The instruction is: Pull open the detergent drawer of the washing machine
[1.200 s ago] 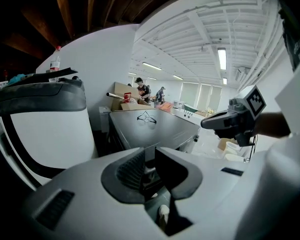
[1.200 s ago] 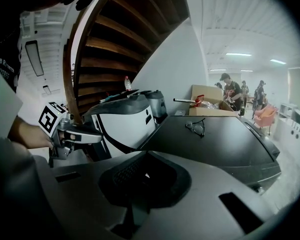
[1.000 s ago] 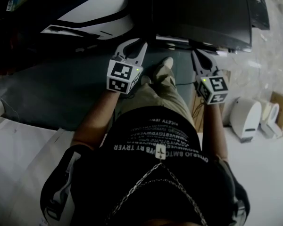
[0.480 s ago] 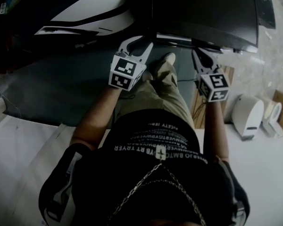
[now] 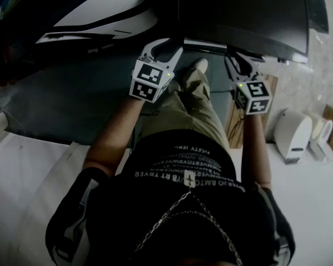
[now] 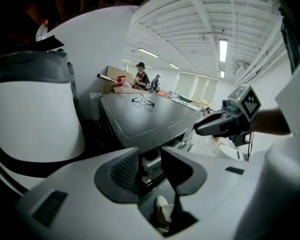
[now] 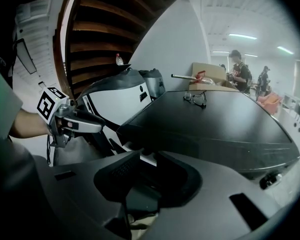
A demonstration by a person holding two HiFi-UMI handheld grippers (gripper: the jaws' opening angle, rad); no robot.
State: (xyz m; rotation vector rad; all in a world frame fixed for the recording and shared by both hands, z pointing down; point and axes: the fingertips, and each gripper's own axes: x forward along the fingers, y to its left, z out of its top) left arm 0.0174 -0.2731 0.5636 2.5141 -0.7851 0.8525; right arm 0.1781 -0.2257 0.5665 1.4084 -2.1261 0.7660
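The left gripper [image 5: 167, 46] has its fingers apart with nothing clamped between them, and their tips sit right at the front edge of the black washing machine [image 5: 238, 10]. In the gap between those fingers, just ahead of the tips, shows a pale panel under the machine's front lip, apparently the detergent drawer [image 6: 149, 167]. No finger touches it, and I cannot tell whether it is shut or slightly out. The right gripper [image 5: 240, 63] is off to the right of the left fingers, near the same front edge, its fingers likewise spread and empty, with a light patch of the machine's front showing past them. Further ahead of both pairs of fingers, a pair of glasses [image 6: 141, 100] lies on the machine's flat top. A white appliance [image 5: 105, 13] stands left of the left fingers, and the person's shoe [image 5: 198, 66] shows below them.
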